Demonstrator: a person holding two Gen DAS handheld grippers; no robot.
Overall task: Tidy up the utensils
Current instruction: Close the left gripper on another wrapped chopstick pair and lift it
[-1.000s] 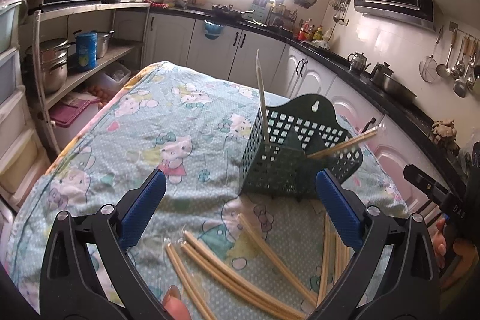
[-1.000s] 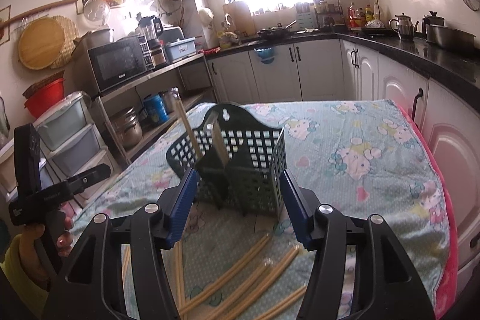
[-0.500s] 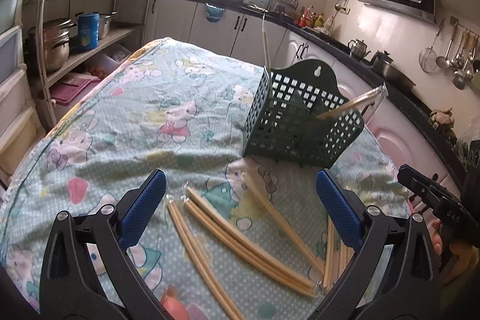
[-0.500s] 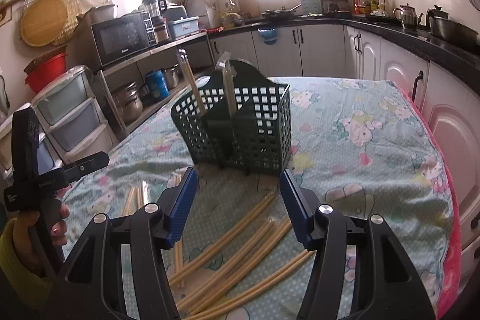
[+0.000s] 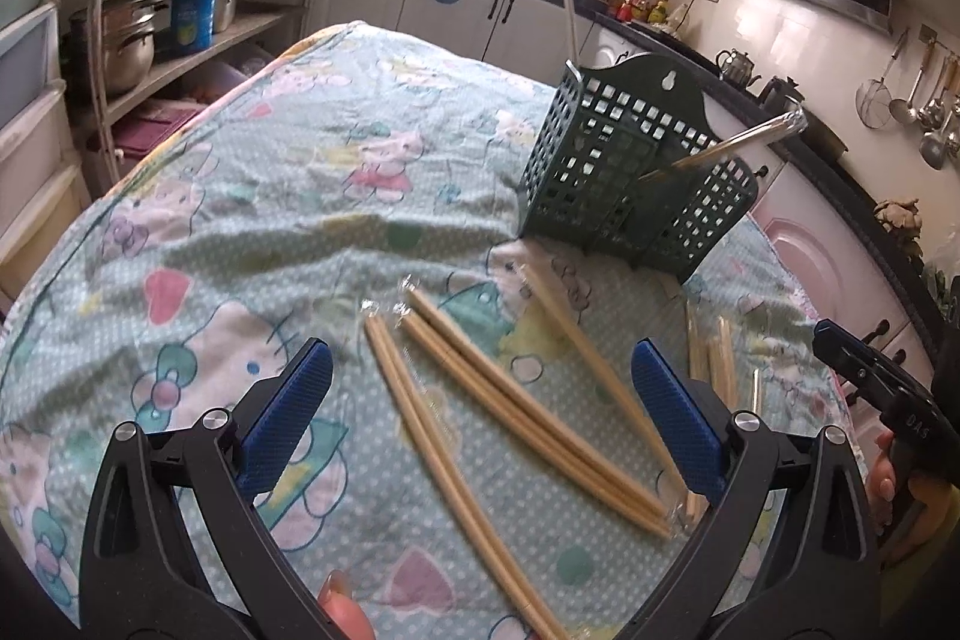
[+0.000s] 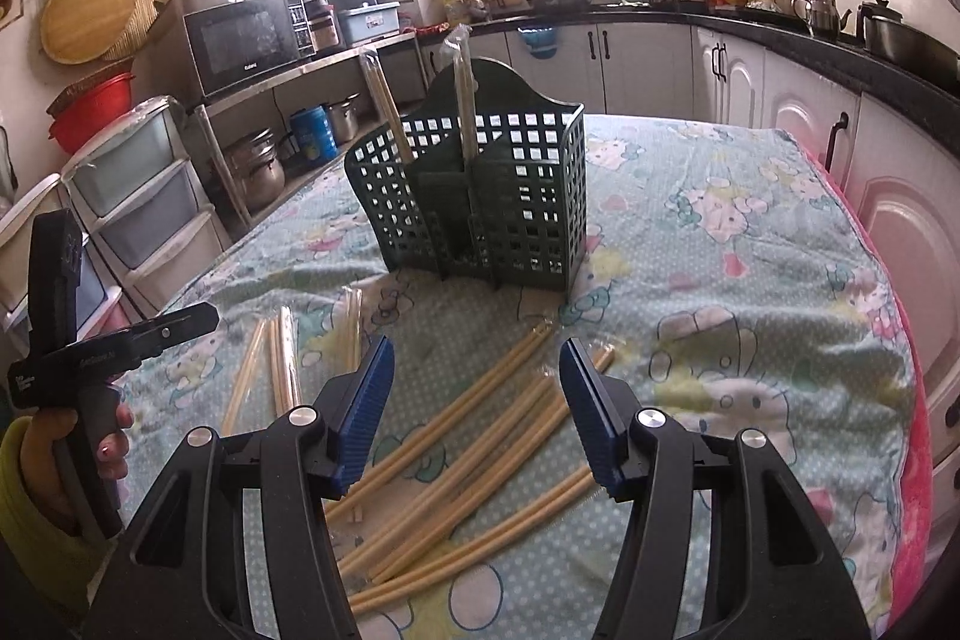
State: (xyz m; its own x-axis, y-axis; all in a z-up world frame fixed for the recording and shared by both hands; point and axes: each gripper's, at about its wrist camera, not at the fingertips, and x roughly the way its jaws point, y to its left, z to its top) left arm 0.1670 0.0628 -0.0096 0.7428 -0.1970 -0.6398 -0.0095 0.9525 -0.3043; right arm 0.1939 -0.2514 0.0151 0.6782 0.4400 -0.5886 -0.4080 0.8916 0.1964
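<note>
A dark green lattice utensil basket (image 5: 636,184) stands on the cloth-covered table, also in the right wrist view (image 6: 480,196). Two wrapped chopstick pairs stand in it (image 6: 462,100). Several wrapped chopstick pairs (image 5: 516,400) lie loose on the cloth in front of it, and show in the right wrist view (image 6: 480,436). My left gripper (image 5: 480,400) is open and empty, hovering just above the loose pairs. My right gripper (image 6: 477,400) is open and empty above the same pile, in front of the basket.
The table carries a pale green cartoon-print cloth (image 5: 252,196). More chopstick pairs lie near the table's side (image 6: 282,364). Kitchen counters and cabinets (image 6: 750,64) run behind. Shelves with pots (image 5: 144,40) and plastic drawers (image 6: 144,196) stand beside the table.
Both grippers have tilted down and drawn back from the basket toward the loose chopsticks. Both stay open and empty. The basket has not moved.
</note>
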